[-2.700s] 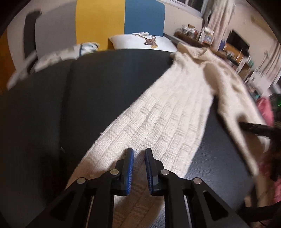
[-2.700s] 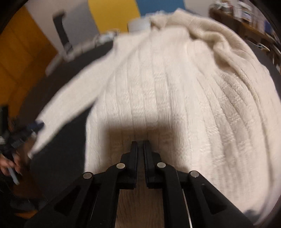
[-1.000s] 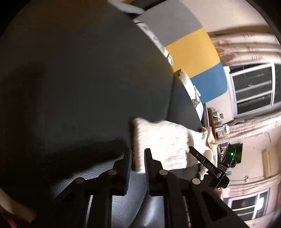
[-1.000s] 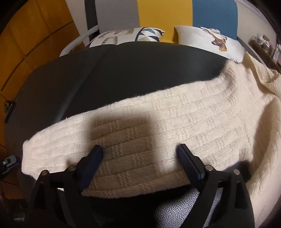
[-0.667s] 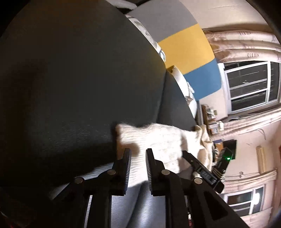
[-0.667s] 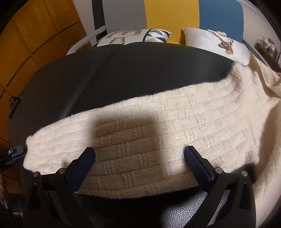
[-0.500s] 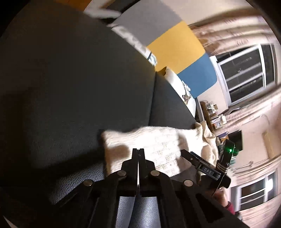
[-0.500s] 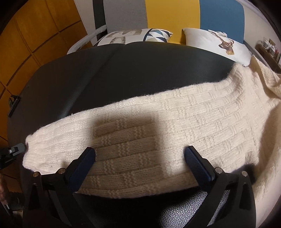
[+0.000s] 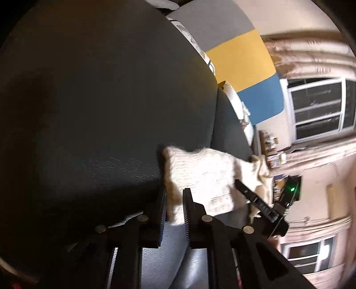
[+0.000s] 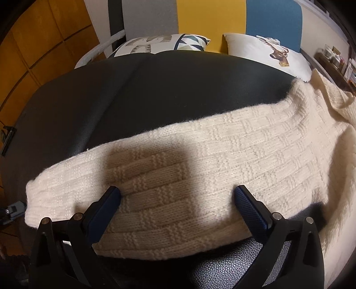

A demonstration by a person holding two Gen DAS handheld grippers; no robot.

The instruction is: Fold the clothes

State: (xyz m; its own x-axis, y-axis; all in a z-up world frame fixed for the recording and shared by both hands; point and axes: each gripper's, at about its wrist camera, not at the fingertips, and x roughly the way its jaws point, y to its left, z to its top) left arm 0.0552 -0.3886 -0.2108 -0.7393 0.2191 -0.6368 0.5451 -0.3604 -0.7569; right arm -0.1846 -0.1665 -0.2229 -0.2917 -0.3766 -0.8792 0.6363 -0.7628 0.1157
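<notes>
While the dark leather-look surface (image 10: 173,89) fills most of both views, a cream knitted sweater (image 10: 222,160) with a basket-weave pattern lies stretched across its near part, running from a narrow sleeve end at the left of the right wrist view to a broader, bunched mass at the far right edge. Behind the surface stands a backrest in grey, yellow (image 10: 211,20) and blue panels, with orange wood panelling (image 10: 33,55) to the left. Two cushions lean against the backrest: a white one with a geometric print (image 10: 160,43) and a white one bearing a deer head (image 10: 267,53). In the left wrist view the scene is tilted, showing a window (image 9: 320,109) with pale curtains, and the sleeve end of the sweater (image 9: 200,175) lying on the dark surface. The right gripper (image 10: 176,195) hangs just over the sleeve with its blue-padded fingers (image 10: 251,209) spread wide apart, holding nothing, and its shadow falls on the knit between them. The left gripper (image 9: 174,200) has its fingers a narrow gap apart, with the corner of the sleeve end showing between them; whether they pinch the fabric cannot be told. Beyond it in that view, the other gripper's black finger (image 9: 255,200) reaches over the sleeve, beside a small green light (image 9: 292,189).
</notes>
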